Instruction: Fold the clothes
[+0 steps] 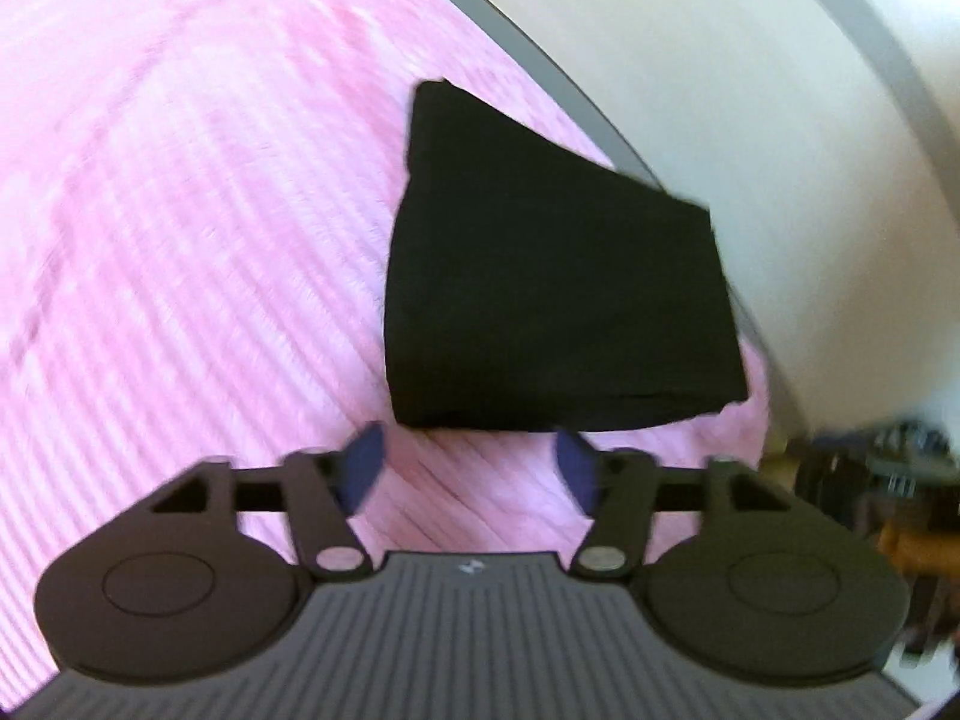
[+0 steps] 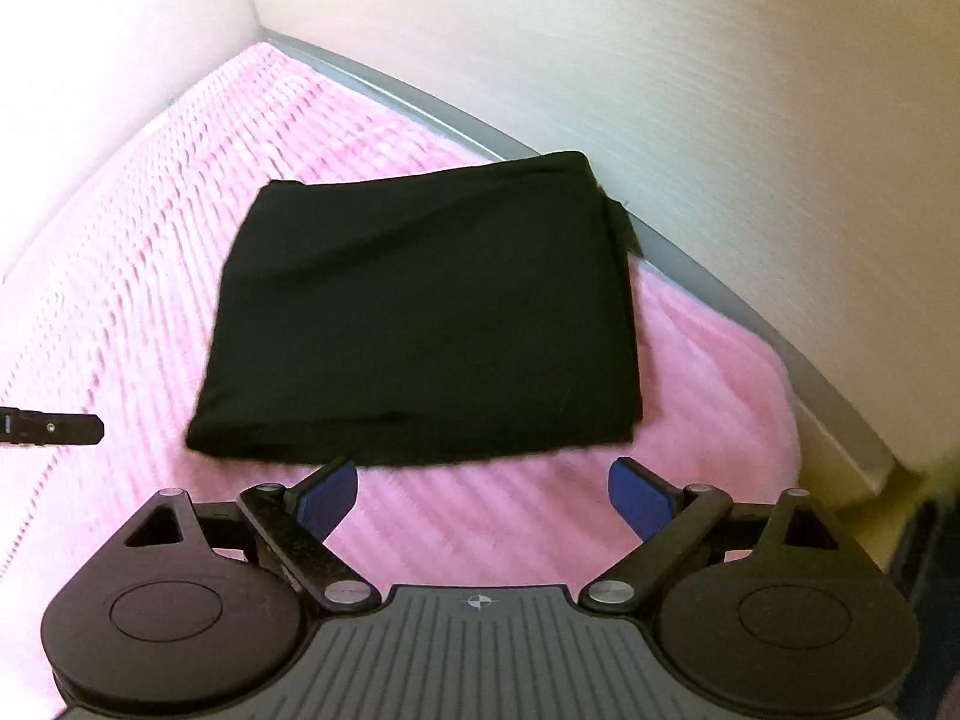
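Note:
A black garment (image 1: 552,276) lies folded into a flat rectangle on a pink ribbed blanket (image 1: 180,240), close to the wall. In the right wrist view the same black garment (image 2: 426,312) sits just ahead of the fingers, on the pink blanket (image 2: 120,276). My left gripper (image 1: 471,468) is open, held above the blanket short of the garment's near edge, with nothing between its blue pads (image 1: 366,462). My right gripper (image 2: 483,492) is open too, wide, and holds nothing. A dark tip of the left gripper (image 2: 54,429) shows at the left edge of the right wrist view.
A cream wall (image 2: 660,60) and a grey bed edge (image 2: 420,102) run behind the garment. In the left wrist view the cream wall (image 1: 720,60) curves past on the right, and dark and orange clutter (image 1: 888,498) sits low at the right.

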Available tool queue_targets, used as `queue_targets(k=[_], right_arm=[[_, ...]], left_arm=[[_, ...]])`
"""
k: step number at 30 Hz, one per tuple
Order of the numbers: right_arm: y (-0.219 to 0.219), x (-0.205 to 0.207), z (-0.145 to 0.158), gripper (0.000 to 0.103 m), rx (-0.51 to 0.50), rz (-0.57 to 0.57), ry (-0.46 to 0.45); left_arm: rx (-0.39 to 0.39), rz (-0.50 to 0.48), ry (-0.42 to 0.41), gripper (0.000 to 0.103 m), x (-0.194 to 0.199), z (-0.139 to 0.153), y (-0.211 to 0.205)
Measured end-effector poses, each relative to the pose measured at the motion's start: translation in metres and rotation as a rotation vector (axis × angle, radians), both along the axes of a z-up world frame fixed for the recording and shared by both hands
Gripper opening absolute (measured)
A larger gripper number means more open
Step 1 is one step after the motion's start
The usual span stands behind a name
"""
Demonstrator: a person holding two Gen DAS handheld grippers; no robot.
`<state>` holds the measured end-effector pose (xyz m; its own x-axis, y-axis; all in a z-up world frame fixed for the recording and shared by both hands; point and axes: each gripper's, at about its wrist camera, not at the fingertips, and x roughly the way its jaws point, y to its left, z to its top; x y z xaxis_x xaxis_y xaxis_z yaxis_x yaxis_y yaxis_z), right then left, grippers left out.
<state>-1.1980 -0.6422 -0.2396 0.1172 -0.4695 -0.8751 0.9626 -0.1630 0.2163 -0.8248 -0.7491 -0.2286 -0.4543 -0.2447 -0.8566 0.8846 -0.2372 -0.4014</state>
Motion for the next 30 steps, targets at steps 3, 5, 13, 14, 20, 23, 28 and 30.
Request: queue_targets(k=[3,5,13,14,20,23,28,30], right_arm=[[0.023,0.019,0.021,0.093,0.009,-0.045,-0.003],[0.043,0.031,0.037,0.094,-0.008,-0.071,-0.006],[0.123,0.078,0.094,0.097,-0.080,-0.154,-0.007],[0.135,0.085,0.104,0.097,-0.094,-0.158,0.003],[0.187,0.110,0.144,0.098,-0.131,-0.154,0.092],[0.194,0.115,0.154,0.099,-0.139,-0.131,0.107],[0.184,0.109,0.168,0.099,-0.172,-0.107,0.121],[0.179,0.104,0.173,0.099,-0.181,-0.098,0.123]], left_arm=[[-0.010,0.079,0.022,0.099,0.007,0.022,0.027],[-0.017,0.134,0.050,0.101,0.011,0.040,0.042],[-0.230,-0.013,-0.023,0.102,0.028,0.126,0.110],[-0.264,-0.052,-0.038,0.102,0.031,0.135,0.121],[-0.346,-0.085,-0.133,0.102,0.032,0.165,0.166],[-0.332,-0.058,-0.142,0.102,0.030,0.171,0.178],[-0.324,-0.044,-0.203,0.102,0.014,0.172,0.189],[-0.325,-0.047,-0.224,0.102,0.004,0.171,0.190]])
